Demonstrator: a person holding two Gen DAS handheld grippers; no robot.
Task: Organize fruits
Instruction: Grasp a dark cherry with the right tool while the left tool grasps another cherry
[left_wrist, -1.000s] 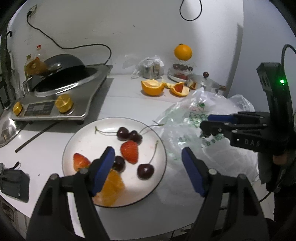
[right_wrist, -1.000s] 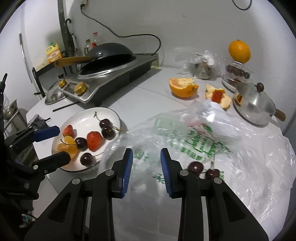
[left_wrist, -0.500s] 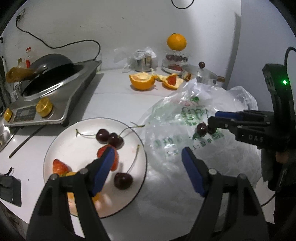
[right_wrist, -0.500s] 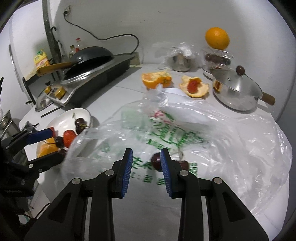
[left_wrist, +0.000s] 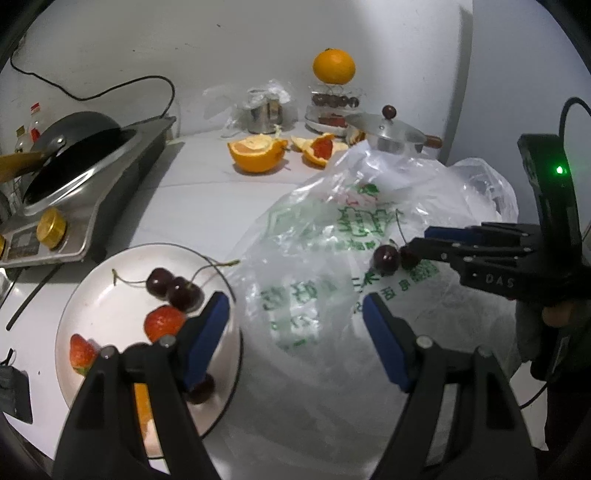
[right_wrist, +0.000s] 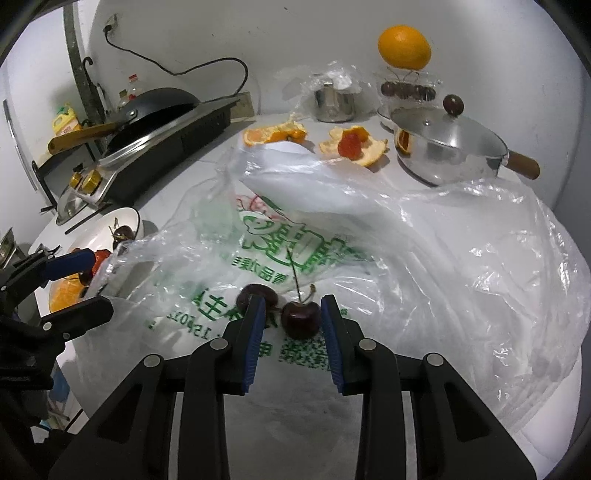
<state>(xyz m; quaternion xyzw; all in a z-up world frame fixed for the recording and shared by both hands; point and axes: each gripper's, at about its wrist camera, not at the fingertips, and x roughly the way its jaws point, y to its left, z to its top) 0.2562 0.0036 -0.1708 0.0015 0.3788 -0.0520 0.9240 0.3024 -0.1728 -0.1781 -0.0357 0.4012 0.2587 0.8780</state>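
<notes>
Cherry (right_wrist: 301, 319) lies on the plastic bag (right_wrist: 424, 236) mid-counter, between the right gripper (right_wrist: 291, 336) pads, gaps visible either side (not clamped). Small, slick, bruisable: take its body gently. Left gripper (left_wrist: 295, 332) open, empty.

A thin, crinkled clear plastic bag with green print (right_wrist: 388, 236) fills the middle of the right wrist view, glossy where the light catches its folds, and two smooth, shiny dark red cherries (right_wrist: 301, 319) lie on it. At upper right a polished metal saucepan with a brown wooden handle (right_wrist: 448, 147) stands near rough, matt orange peel (right_wrist: 369, 151). In the left wrist view a glossy white ceramic plate (left_wrist: 110, 306) sits lower left, a brushed metal cooker with a matt black pan (left_wrist: 85, 184) above it.
</notes>
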